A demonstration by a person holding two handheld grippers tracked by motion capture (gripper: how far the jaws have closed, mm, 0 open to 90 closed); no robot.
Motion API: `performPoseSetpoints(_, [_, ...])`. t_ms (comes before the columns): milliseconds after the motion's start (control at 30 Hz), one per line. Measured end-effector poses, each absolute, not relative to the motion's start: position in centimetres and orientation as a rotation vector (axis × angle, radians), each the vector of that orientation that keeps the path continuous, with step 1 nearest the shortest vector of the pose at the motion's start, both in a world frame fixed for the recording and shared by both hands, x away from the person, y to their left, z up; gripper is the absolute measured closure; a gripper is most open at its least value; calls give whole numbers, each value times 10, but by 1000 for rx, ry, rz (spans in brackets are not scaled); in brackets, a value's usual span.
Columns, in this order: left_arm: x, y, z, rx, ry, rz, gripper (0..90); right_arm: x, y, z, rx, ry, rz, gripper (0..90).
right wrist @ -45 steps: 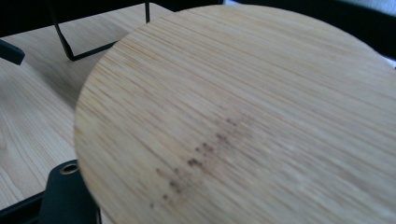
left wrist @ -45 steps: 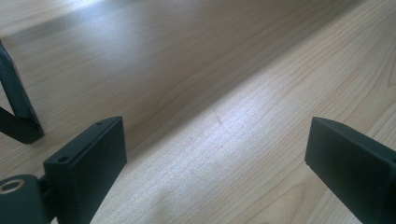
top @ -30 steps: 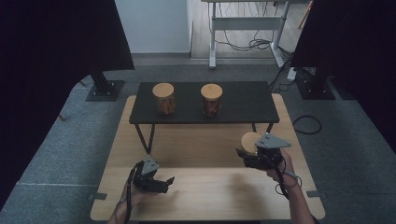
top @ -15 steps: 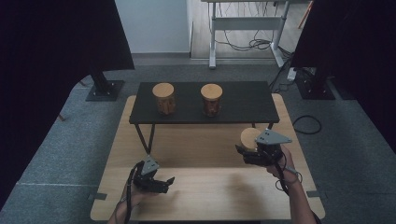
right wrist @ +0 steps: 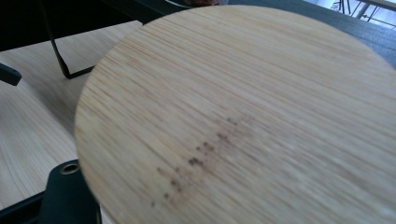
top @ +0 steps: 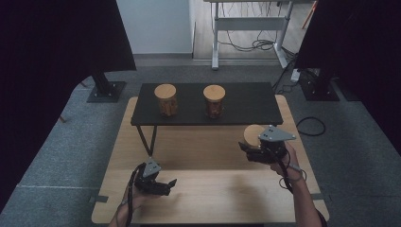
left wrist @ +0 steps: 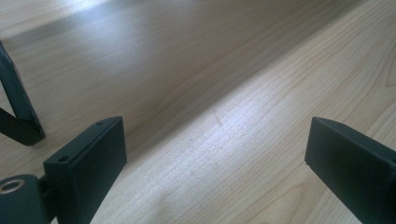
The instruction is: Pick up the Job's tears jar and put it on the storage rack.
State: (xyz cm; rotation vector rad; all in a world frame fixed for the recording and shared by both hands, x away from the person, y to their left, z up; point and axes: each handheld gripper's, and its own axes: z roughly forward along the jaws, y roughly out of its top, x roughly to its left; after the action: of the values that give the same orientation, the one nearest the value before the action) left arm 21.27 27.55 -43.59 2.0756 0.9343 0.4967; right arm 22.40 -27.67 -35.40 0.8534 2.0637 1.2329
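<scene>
your right gripper [top: 249,150] sits to the right of and in front of the shelf [top: 246,106], the low black one that stands on the far half of the table [top: 208,142]. its jaws are clamped on a jar [top: 251,135], a third one with a round bamboo lid. in the right gripper view that lid [right wrist: 243,116] lies broad and close, with a patch of dark specks near its middle, and the jaws themselves are hidden under it, so the grip is read from how tightly they are drawn in and from the high view, where the jar sits right at the gripper's tip. the jar is in front of the shelf's right end, beyond your right hand [top: 283,158], and clear of the shelf top. i cannot tell whether its base touches the table.

on the shelf stand two more jars, both upright with the same bamboo lids: the left jar [top: 166,100] left of the shelf's middle and the right jar [top: 214,101] just right of it, apart from each other.

your left gripper [top: 166,185] is well in front of the shelf's left leg [top: 145,140], low over the near part of the table. its jaws are spread wide with only bare wood between them, as the left gripper view shows, gripping nothing. in that view a black leg [left wrist: 18,112] of the shelf stands at the left edge.
</scene>
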Motion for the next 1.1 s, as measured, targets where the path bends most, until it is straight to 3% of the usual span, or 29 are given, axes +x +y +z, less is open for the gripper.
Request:
performPoseSetpoints(733, [213, 272, -437, 2088, 929, 494, 51, 240, -271, -320, 803, 2072, 1199, 243])
performPoseSetpoints(1100, [214, 275, -437, 2076, 949, 494, 51, 250, -277, -322, 804, 2079, 1229, 244])
